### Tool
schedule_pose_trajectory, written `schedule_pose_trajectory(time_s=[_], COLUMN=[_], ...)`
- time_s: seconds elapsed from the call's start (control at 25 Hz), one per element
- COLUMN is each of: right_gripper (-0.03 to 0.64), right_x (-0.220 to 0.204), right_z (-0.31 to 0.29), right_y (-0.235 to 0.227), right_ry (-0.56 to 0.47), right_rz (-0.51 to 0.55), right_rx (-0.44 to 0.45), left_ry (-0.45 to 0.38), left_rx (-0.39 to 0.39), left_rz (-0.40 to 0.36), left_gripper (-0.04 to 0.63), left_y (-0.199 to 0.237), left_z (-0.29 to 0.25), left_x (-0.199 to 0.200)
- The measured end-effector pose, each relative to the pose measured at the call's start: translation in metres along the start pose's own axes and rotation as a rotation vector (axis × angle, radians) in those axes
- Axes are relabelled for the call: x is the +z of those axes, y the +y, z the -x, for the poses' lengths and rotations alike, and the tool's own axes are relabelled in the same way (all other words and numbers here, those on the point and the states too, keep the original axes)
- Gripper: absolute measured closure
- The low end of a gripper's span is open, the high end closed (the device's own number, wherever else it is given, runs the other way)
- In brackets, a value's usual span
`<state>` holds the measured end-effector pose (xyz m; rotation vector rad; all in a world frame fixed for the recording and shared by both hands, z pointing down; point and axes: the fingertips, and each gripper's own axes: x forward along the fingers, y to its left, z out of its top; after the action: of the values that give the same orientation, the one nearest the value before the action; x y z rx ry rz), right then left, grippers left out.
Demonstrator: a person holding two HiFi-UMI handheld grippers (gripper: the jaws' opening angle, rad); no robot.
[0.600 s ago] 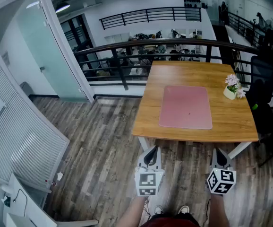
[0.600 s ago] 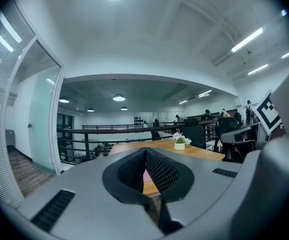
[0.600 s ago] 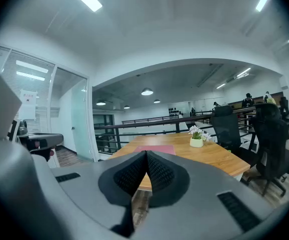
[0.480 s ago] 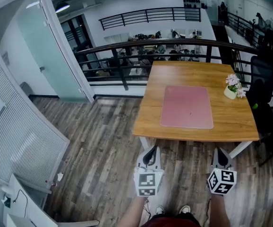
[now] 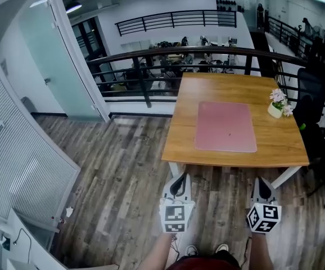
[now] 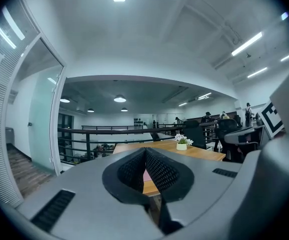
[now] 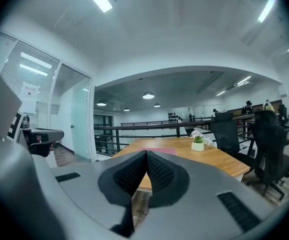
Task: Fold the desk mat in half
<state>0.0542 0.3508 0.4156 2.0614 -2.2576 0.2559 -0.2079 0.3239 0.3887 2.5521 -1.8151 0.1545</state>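
Desk mat (image 5: 225, 126) flat on table (image 5: 184, 134) (fingers (image 6: 159, 171) closed).

In the head view the left gripper (image 5: 178, 184) sits at about 6 o'clock and the right gripper (image 5: 262, 185) at about 5 o'clock. They are level with each other and well apart, and both point toward 12 o'clock. Each gripper's jaws are pressed together with nothing between them. The left forearm (image 5: 159, 253) and right forearm (image 5: 257, 254) come in from the bottom edge, roughly parallel.
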Motion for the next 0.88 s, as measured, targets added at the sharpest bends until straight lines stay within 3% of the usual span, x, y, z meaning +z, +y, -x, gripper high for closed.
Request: schedule_pose_trajectory(time_s=[0.44,0.88], right_gripper=[0.607,0.607], right_x=[0.001,0.012], right_z=[-0.015,-0.112], right_y=[0.008,-0.016], right_ry=[-0.018,-0.002], right_rz=[-0.004,0.005], right_rx=[-0.018,0.002], left_ry=[0.006,0.025], left_rx=[-0.022,-0.025], left_rz=[-0.005,-0.018], left_gripper=[0.577,0.575], left_y=[0.014,0.022], left_z=[-0.018,-0.116], left_x=[-0.006,-0.005])
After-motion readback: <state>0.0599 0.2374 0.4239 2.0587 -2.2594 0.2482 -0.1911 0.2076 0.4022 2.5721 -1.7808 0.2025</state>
